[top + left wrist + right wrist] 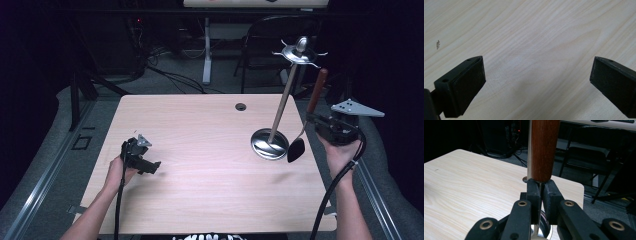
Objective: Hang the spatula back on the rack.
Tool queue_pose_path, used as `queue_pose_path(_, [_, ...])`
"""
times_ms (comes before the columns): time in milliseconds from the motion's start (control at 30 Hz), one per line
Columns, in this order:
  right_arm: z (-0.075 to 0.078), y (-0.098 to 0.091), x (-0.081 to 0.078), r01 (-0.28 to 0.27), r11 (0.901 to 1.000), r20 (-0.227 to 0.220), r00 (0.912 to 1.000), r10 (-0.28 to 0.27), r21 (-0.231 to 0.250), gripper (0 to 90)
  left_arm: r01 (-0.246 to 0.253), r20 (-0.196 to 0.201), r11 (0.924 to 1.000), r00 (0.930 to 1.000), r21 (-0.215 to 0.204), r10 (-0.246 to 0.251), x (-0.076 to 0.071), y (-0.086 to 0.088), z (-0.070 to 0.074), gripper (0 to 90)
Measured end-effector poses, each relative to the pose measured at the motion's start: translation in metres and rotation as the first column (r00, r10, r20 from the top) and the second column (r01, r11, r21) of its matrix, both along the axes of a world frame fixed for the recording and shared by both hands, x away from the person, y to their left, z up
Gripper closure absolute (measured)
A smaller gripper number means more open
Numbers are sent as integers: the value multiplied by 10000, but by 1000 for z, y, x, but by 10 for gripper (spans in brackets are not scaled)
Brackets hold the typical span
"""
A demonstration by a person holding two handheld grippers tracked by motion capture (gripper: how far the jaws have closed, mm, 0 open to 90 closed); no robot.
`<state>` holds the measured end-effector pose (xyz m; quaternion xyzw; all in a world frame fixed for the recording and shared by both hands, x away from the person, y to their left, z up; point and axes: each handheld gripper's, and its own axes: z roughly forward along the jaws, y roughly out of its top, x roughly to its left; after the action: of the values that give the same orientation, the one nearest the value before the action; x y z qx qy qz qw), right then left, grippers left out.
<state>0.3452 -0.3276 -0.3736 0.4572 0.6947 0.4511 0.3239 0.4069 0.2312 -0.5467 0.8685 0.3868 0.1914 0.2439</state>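
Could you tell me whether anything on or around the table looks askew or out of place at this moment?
Nothing is spilled or broken. The utensil stand looks askew: in the high view its rod leans right from its round base. The right gripper holds a wooden-handled ladle off the table, not hung.

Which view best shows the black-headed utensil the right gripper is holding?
The high view: the whole utensil shows, brown handle up, black head hanging by the stand's base. The right gripper view shows just its handle above the right gripper. The left gripper view faces bare table.
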Motion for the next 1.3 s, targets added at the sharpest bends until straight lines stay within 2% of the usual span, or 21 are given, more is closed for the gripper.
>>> queue_pose_path(400, [8,-2,8,20,9999,209,9998,-23,143,846,-11,-39,10000,10000,46,11,0,0,-1,1])
queue_pose_path(1033, [11,3,19,-118,9999,78,9999,118,-16,845,-21,-74,10000,10000,72,21,0,0,-2,0])
queue_pose_path(1300, [15,5,23,-154,9999,126,9998,153,73,845,-23,-81,10000,10000,91,24,0,0,-2,1])
